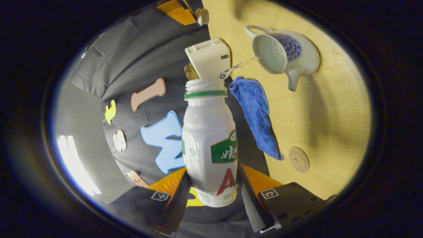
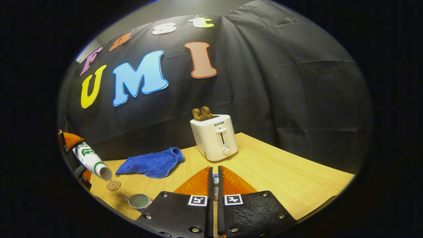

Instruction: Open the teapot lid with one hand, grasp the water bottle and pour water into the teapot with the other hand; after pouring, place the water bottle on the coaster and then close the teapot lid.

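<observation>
— Fingers of the left gripper (image 1: 211, 198)?
— Clamped on the base of the white plastic water bottle (image 1: 209, 138), which is tipped, a thin stream running from its open mouth into the lidless white-and-blue ceramic teapot (image 1: 283, 53) on the pale wooden table (image 1: 330, 125).
— And the right gripper (image 2: 214, 188)?
— Nearly closed, pinching a small pale piece I can't identify.
— The coaster?
— Round wooden coaster (image 1: 299, 159) lies bare beside the crumpled blue cloth (image 1: 256, 115), with the white toaster (image 2: 214, 137) beyond.

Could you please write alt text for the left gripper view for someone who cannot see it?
The left gripper holds a tilted, uncapped water bottle, and a thin stream of water runs into the open teapot on the wooden table. A blue cloth, round coaster and white toaster are nearby.
</observation>
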Motion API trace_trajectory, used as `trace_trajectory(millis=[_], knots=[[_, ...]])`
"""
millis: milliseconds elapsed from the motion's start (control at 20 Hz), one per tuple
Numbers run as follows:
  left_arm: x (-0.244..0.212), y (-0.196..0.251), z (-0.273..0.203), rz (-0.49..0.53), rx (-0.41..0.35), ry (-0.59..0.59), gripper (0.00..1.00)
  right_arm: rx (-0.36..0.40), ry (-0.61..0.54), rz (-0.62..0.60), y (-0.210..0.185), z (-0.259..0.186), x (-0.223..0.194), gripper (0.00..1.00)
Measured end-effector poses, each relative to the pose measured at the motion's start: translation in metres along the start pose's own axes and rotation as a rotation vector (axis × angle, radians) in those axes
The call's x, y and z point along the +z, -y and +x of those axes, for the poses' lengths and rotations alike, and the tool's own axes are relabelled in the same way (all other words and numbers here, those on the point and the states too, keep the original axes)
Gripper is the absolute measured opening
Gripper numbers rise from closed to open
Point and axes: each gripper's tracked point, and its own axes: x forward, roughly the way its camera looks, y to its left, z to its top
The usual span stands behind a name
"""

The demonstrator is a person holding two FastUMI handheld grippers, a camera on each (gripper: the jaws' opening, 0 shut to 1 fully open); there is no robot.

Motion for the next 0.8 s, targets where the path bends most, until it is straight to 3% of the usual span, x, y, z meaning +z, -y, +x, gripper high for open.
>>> trace_trajectory(millis=[50, 100, 250, 600, 650, 700, 800], knots=[[-0.0002, 0.0003, -0.0012, 0.006, 0.000, 0.001, 0.91, 0.000, -0.001, 0.000, -0.0002, 0.0001, 0.0004, 0.05], [-0.0006, 0.0000, -0.0007, 0.011, 0.001, 0.001, 0.84, 0.001, -0.001, 0.000, -0.0001, 0.0002, -0.0001, 0.05], [0.0003, -0.0011, -0.0004, 0.033, 0.003, 0.007, 0.91, 0.001, -0.001, -0.002, -0.0002, 0.0002, -0.0002, 0.05], [0.0022, -0.0030, -0.0026, 0.072, 0.013, 0.024, 0.91, 0.003, -0.003, -0.001, -0.0008, 0.0009, -0.0007, 0.05], [0.0031, -0.0032, -0.0031, 0.079, 0.015, 0.025, 0.84, 0.003, -0.004, -0.001, -0.0009, 0.0011, -0.0005, 0.05], [0.0040, -0.0046, -0.0036, 0.085, 0.019, 0.027, 0.91, 0.004, -0.005, -0.001, -0.0007, 0.0007, -0.0011, 0.05], [0.0057, -0.0069, -0.0037, 0.102, 0.028, 0.030, 0.91, 0.005, -0.005, -0.001, -0.0007, 0.0006, -0.0011, 0.05]])
